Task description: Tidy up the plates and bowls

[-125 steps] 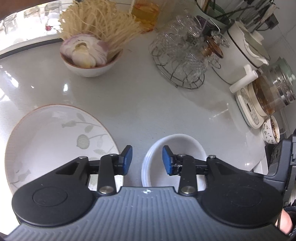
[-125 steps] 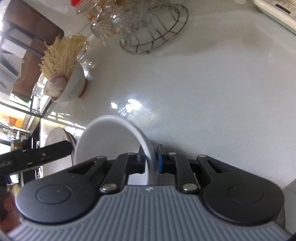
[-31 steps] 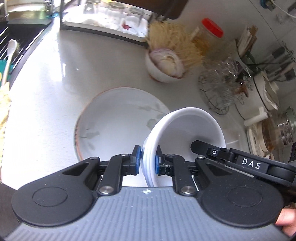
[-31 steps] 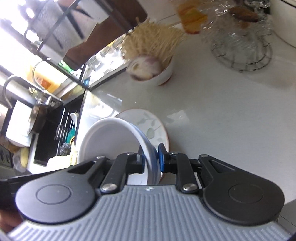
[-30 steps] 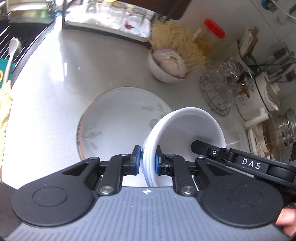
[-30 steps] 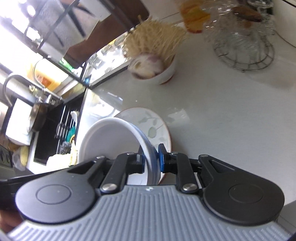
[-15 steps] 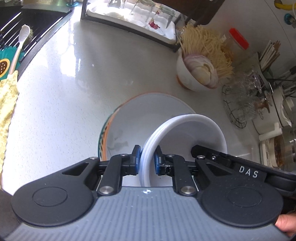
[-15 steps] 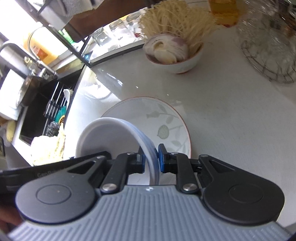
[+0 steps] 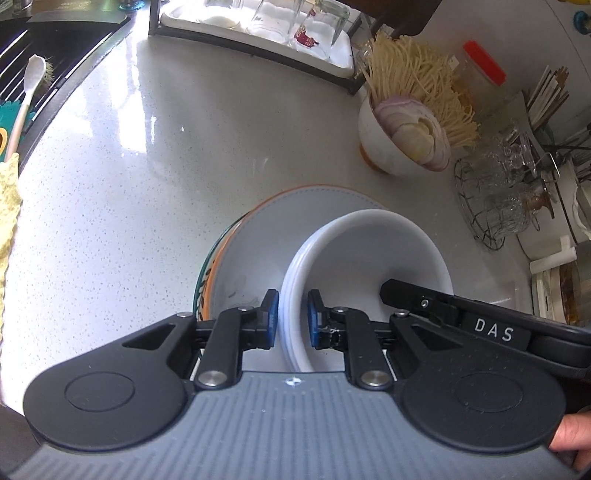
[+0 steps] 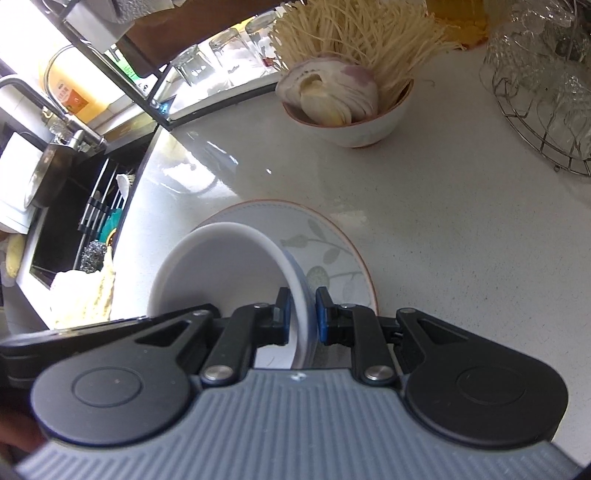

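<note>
A stack of white bowls (image 9: 362,266) is held between both grippers, above a leaf-patterned plate (image 9: 258,236) that lies on a stack of plates on the grey counter. My left gripper (image 9: 291,323) is shut on the left rim of the bowl stack. My right gripper (image 10: 301,315) is shut on the opposite rim of the bowls (image 10: 221,273). The right gripper's finger shows inside the bowl in the left wrist view. The leaf plate (image 10: 332,251) lies under and beyond the bowls in the right wrist view.
A bowl of sliced onion and noodles (image 9: 402,144) stands behind the plates. A wire basket of glasses (image 9: 502,199) is at the right. A tray of drinking glasses (image 9: 280,29) runs along the back. The sink (image 10: 74,229) with a yellow cloth is at the left.
Both grippers have carried the bowl stack left, from beside the leaf plate to over it. Both keep their hold on the rims.
</note>
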A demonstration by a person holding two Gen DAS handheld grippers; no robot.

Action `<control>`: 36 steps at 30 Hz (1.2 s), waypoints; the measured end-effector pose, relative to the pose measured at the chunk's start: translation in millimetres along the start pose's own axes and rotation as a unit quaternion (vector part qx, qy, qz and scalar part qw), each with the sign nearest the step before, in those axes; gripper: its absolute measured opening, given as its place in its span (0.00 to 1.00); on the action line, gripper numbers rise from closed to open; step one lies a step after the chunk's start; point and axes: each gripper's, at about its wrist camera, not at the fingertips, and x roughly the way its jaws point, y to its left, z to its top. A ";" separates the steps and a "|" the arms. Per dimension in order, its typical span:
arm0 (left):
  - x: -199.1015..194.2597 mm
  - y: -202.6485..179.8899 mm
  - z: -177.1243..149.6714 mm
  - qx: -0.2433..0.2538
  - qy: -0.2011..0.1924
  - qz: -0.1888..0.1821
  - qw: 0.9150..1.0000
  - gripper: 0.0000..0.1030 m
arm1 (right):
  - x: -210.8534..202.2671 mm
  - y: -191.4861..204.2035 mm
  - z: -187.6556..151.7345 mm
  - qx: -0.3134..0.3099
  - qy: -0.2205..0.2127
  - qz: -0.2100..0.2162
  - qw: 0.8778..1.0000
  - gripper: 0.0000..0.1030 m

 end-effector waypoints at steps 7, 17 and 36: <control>-3.4 0.2 1.7 0.012 0.003 -0.002 1.000 0.18 | 0.2 -0.9 -2.6 0.001 -0.003 -0.007 1.000 0.19; -30.1 -11.6 9.6 0.047 -0.010 0.007 0.999 0.27 | -28.6 -1.3 -8.7 0.022 -0.060 -0.010 0.998 0.50; -158.1 -58.0 -10.4 0.175 -0.115 -0.042 0.977 0.32 | -154.6 30.8 -48.1 0.031 -0.234 -0.026 0.971 0.51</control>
